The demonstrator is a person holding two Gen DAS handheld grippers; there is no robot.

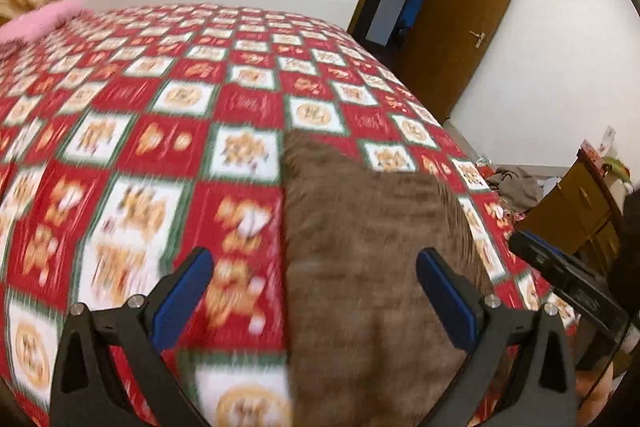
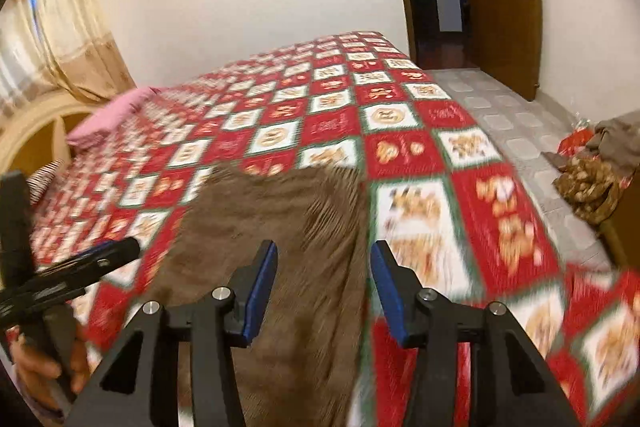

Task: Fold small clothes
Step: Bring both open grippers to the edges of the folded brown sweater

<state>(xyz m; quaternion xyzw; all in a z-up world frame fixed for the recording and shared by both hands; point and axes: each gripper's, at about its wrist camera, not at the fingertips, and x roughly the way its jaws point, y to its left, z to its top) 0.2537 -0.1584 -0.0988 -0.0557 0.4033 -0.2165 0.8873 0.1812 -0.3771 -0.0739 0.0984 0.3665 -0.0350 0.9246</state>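
The right gripper [image 2: 324,283] has its blue-padded fingers [image 2: 262,287] moderately apart, nothing between the pads; they hang over the near right edge of a brown garment [image 2: 280,251] without pressing on it. The left gripper [image 1: 314,291] has its fingers [image 1: 182,293] spread wide and empty, one over the bedspread, the other over the same garment's left part. In the right wrist view the left gripper shows at the left border, with a hand [image 2: 44,359] wrapped round its black handle.

The brown garment is soft, with a fuzzy ribbed nap, lying flat as a rough oblong on the near part of the bed [image 1: 160,107]. The bedspread is a smooth red, white and green check with orange figures. A pink pillow [image 2: 108,115] lies at the far side. A brown wooden door [image 1: 460,27] stands open, and more crumpled clothes [image 2: 592,183] lie on the tiled floor.
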